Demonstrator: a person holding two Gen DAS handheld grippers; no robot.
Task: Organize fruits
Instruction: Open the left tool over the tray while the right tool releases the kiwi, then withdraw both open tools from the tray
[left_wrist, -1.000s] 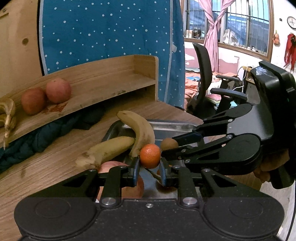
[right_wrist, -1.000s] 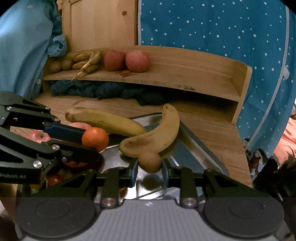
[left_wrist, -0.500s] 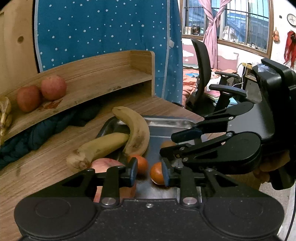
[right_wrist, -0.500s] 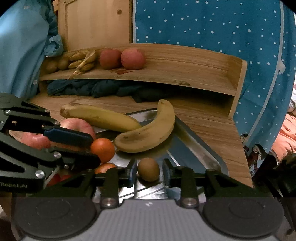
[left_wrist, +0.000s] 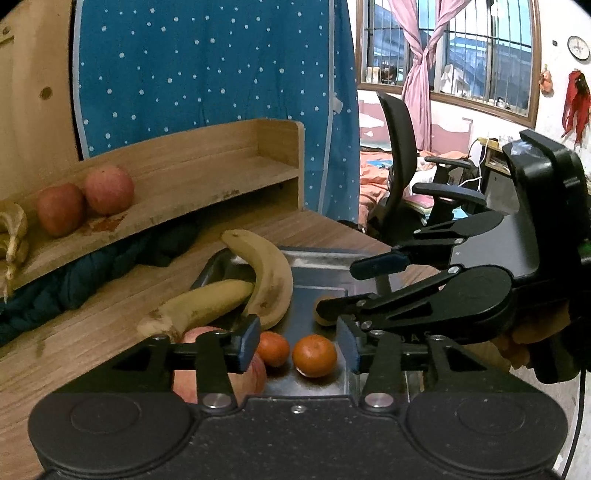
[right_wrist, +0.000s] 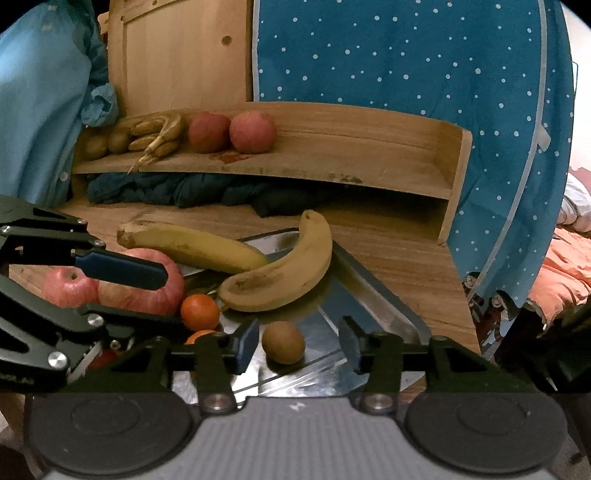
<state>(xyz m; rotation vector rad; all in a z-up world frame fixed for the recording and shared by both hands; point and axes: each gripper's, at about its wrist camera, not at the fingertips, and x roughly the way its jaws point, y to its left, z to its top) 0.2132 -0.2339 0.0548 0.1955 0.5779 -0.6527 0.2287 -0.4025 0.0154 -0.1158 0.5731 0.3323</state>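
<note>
**Both grippers opening over the metal tray, fruit resting free**

Left gripper (left_wrist: 299, 345): jaws opening. A small round orange (left_wrist: 314, 355) with a glossy, finely pitted skin sits on the tray between the blue-padded fingers, clear of both pads. A second orange (left_wrist: 272, 348) lies just beside it, partly behind the left finger. Released, nothing grasped.

Right gripper (right_wrist: 298, 345): jaws opening. An oval brown kiwi (right_wrist: 283, 342), matte and fuzzy, rests on the tray between the fingers with a gap on each side. Released, nothing grasped.

Tray (right_wrist: 376, 306): rectangular, shiny sheet metal with a raised rim, set on the wood-grain bench (right_wrist: 399, 258). It reflects the fruit.

Other fruit in or on the tray:
- curved banana (right_wrist: 280, 280), yellow with brown bruising, one end up on the rim;
- straighter banana (right_wrist: 192, 245), lying across the far rim onto the bench, its tip touching the curved one;
- two red-pink streaked apples (right_wrist: 122, 284), smooth-skinned, at the left side of the right wrist view.

Wooden shelf (right_wrist: 332, 147) behind the tray, pale plank with stained patches: two dull red apples on shelf (right_wrist: 232, 132) side by side, a bunch of small browned bananas (right_wrist: 159, 134), and brownish round fruit at the far left, too dim to identify. Crumpled dark teal cloth (right_wrist: 184, 192) is stuffed under the shelf.

Backdrop: blue fabric with white dots (right_wrist: 406, 66).

Writing: partial white letters on the left gripper's body in the right wrist view, not legible.
</note>
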